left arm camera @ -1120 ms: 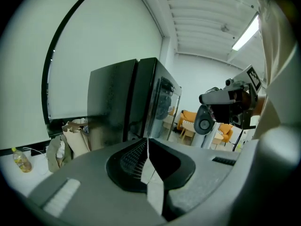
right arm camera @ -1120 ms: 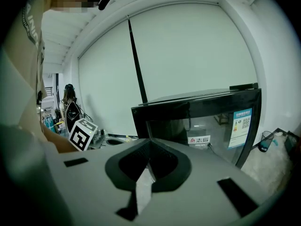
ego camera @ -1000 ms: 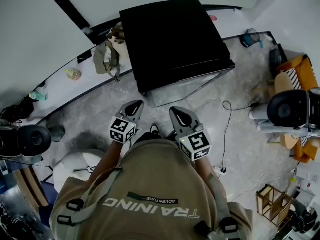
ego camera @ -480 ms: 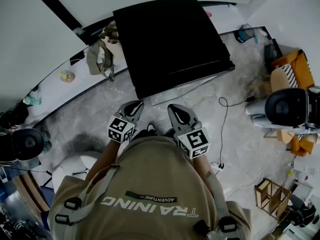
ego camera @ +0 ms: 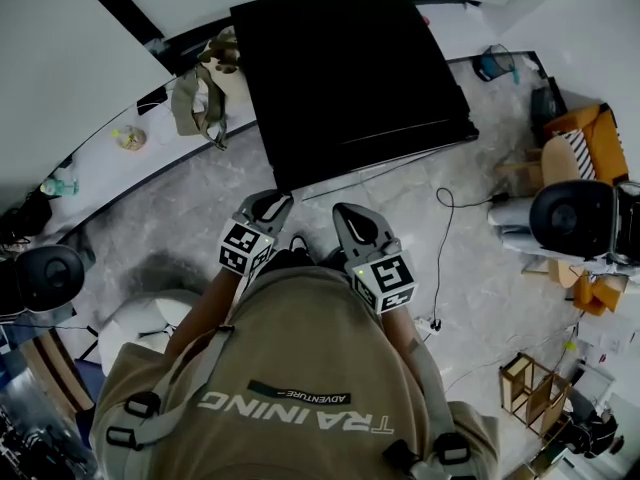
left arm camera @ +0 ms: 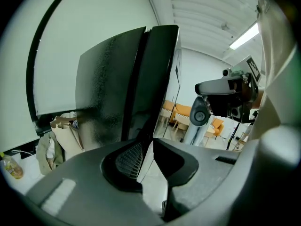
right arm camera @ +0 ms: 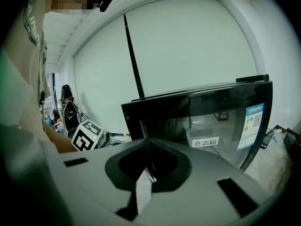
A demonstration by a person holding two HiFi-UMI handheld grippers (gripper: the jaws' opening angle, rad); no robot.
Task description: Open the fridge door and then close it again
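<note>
Below fridge [ego camera: 350,78] top, door [right arm camera: 225,121] mostly hidden fr. head view

Bare floor [ego camera: 190,223] in front of the fridge [ego camera: 350,78], nothing lying in that strip. Left gripper [ego camera: 266,206] and right gripper [ego camera: 352,216] sit near the fridge front, not touching it, and the path straight ahead is clear. Left of the fridge a tan bag [ego camera: 200,103] hangs just beside its side, so the gap there is tight. A low white surface [ego camera: 110,173] runs along the wall with a small bottle [ego camera: 130,140] on it. Right of the fridge is open floor, with a black cable [ego camera: 447,248] looping across it. Farther right, a black camera rig [ego camera: 578,218] and an orange chair [ego camera: 600,143] block the way. A white stool [ego camera: 140,333] stands at the person's left.
</note>
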